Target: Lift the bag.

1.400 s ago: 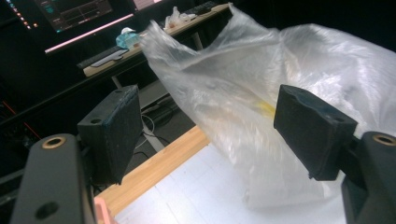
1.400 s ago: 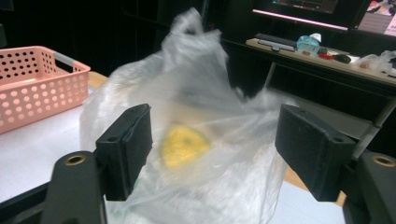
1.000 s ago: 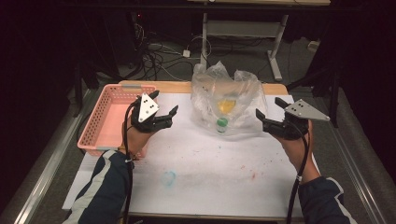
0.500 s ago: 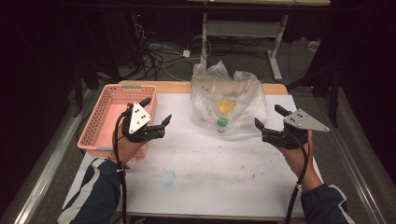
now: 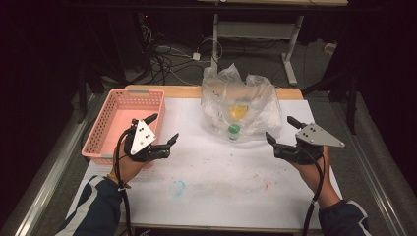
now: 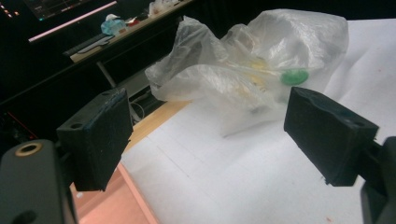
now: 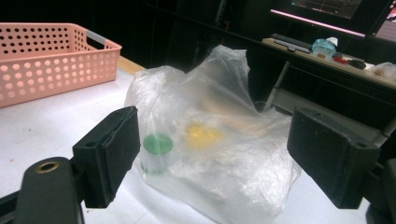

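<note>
At twelve o'clock on the table (image 5: 211, 196) sits a clear plastic bag (image 5: 241, 105) holding a green-capped bottle (image 5: 234, 131). Left gripper (image 5: 163, 130) at nine, right gripper (image 5: 280, 130) at three, both jaws spread wide, empty, angled toward it.

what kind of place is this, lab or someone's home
Most likely a lab or workshop set up for recording, not a home. A paper-covered table stands in a dark room, loose cables lie on the floor behind it, and a lit screen sits above a cluttered bench.
</note>
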A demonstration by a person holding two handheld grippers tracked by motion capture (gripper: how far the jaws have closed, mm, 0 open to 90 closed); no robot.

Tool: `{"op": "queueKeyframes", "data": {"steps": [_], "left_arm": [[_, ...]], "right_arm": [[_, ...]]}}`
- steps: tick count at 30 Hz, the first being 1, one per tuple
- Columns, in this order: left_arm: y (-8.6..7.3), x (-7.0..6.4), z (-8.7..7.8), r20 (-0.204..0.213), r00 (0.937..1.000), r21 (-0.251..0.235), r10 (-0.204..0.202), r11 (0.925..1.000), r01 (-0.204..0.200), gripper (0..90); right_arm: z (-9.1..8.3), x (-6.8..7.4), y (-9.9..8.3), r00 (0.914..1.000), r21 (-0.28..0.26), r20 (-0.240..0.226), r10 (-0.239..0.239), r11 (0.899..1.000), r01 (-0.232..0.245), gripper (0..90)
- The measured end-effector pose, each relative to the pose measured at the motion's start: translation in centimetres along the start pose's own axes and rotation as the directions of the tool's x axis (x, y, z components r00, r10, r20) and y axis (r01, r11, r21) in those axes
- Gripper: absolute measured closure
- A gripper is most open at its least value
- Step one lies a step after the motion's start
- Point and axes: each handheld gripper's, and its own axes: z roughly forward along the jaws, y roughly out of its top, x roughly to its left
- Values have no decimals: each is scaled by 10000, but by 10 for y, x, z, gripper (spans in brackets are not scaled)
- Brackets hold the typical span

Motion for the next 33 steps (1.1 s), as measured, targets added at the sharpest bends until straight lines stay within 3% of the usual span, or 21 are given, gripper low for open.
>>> {"op": "queueKeyframes", "data": {"steps": [11,33], "left_arm": [[-9,-11,-8,-97,9992,136,400,9991,-399,153],[-32,-25,-20,-10,9973,513,737,9960,-736,153]], "right_arm": [[-7,8,-10,9995,176,-274,-134,9998,138,174],[-26,21,-32,9967,33,-607,-541,9985,544,177]]}}
